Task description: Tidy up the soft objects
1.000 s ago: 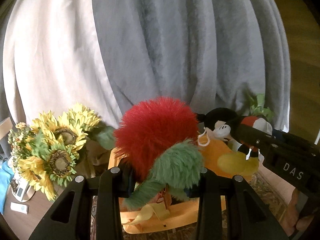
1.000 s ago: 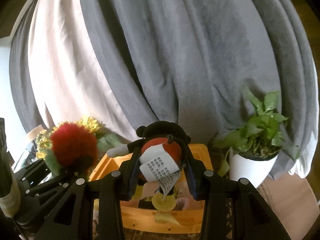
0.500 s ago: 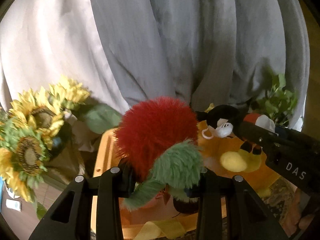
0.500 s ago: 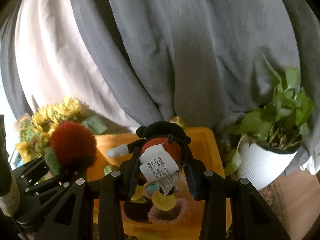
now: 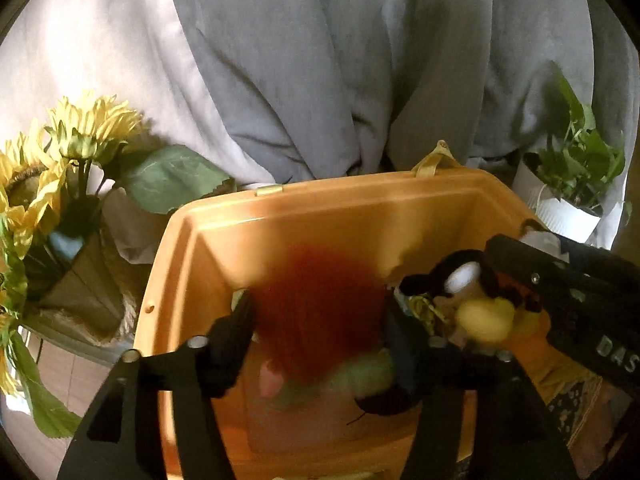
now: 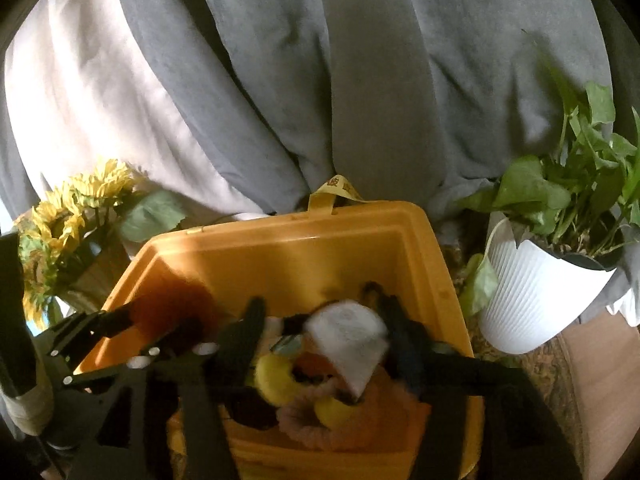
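My left gripper [image 5: 320, 316] is shut on a fluffy red and green plush toy [image 5: 320, 312], held low inside the orange plastic bin [image 5: 280, 216]; the toy is blurred. My right gripper [image 6: 324, 320] is shut on a black, red and yellow plush toy [image 6: 276, 376] with a white label [image 6: 348, 340], also inside the bin [image 6: 288, 248]. The right gripper and its toy [image 5: 476, 308] show at the right of the left wrist view. The left gripper [image 6: 132, 332] shows at the left of the right wrist view. Other soft toys lie in the bin's bottom, partly hidden.
A sunflower bouquet [image 5: 52, 168] stands left of the bin. A white pot with a green plant [image 6: 552, 272] stands to its right. Grey and white curtains [image 6: 320, 80] hang right behind the bin. A patterned rug [image 6: 548, 368] lies under the pot.
Both grippers have moved forward and down, from above the bin's near edge into the bin, each still holding its plush toy.
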The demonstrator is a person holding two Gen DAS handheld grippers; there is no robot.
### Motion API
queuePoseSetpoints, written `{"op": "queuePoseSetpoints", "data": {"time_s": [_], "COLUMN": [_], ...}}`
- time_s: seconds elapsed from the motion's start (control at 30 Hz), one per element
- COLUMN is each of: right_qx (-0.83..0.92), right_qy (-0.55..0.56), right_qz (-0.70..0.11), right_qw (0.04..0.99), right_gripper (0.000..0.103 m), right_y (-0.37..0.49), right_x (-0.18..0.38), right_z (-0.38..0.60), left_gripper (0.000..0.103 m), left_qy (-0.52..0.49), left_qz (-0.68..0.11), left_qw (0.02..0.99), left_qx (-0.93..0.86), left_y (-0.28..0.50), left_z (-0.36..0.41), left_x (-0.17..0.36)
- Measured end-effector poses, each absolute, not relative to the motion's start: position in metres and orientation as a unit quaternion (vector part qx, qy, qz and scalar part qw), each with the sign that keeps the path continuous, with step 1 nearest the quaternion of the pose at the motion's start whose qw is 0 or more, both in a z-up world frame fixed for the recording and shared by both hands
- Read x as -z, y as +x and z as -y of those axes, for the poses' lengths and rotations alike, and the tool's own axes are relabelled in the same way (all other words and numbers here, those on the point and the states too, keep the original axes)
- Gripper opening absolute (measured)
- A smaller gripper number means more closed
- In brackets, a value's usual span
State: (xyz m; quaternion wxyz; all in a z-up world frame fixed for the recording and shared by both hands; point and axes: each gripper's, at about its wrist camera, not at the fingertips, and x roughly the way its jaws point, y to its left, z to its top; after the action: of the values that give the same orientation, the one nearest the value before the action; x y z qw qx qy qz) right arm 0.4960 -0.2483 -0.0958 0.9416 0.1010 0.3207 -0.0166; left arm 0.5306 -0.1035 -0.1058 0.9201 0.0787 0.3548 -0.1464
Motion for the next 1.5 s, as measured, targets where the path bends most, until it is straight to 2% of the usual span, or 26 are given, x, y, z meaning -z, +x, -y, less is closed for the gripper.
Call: {"op": "queuePoseSetpoints", "data": {"time_s": [0.03,0.13,0.27,0.33,0.5,0.9,1.3,1.4,1.5], "right_qx": [0.022,0.028,0.036,0.045,0.07,0.109,0.169,0.171,0.169], "right_qy": [0.099,0.096,0.093,0.092,0.086,0.056,0.062,0.062,0.058], "right_qz": [-0.316,-0.309,-0.296,-0.289,-0.273,-0.262,-0.249,-0.244,-0.237], "right_qw": [0.943,0.946,0.95,0.952,0.956,0.957,0.952,0.953,0.955], "right_gripper": [0.068,0.069,0.07,0.078,0.083,0.088,0.088,0.093,0.093], "right_y": [0.495,0.491,0.479,0.473,0.451,0.385,0.311,0.296,0.282], "right_x": [0.094,0.088,0.075,0.069,0.053,0.033,0.026,0.022,0.017], "right_z": [0.248,0.249,0.248,0.248,0.245,0.209,0.18,0.175,0.171], "left_gripper": [0.072,0.08,0.084,0.086,0.091,0.103,0.103,0.103,0.103], "left_qy": [0.078,0.076,0.068,0.061,0.04,0.029,0.052,0.05,0.048], "left_qz": [-0.355,-0.354,-0.349,-0.343,-0.328,-0.284,-0.256,-0.253,-0.248], "left_qw": [0.92,0.922,0.923,0.926,0.934,0.953,0.958,0.958,0.96], "left_qx": [0.145,0.14,0.145,0.146,0.136,0.1,0.121,0.124,0.123], "left_y": [0.53,0.527,0.52,0.513,0.489,0.418,0.353,0.337,0.324], "left_z": [0.103,0.1,0.097,0.094,0.082,0.043,0.017,0.012,0.01], "left_x": [0.106,0.104,0.096,0.089,0.067,0.026,0.008,0.004,0.0]}}
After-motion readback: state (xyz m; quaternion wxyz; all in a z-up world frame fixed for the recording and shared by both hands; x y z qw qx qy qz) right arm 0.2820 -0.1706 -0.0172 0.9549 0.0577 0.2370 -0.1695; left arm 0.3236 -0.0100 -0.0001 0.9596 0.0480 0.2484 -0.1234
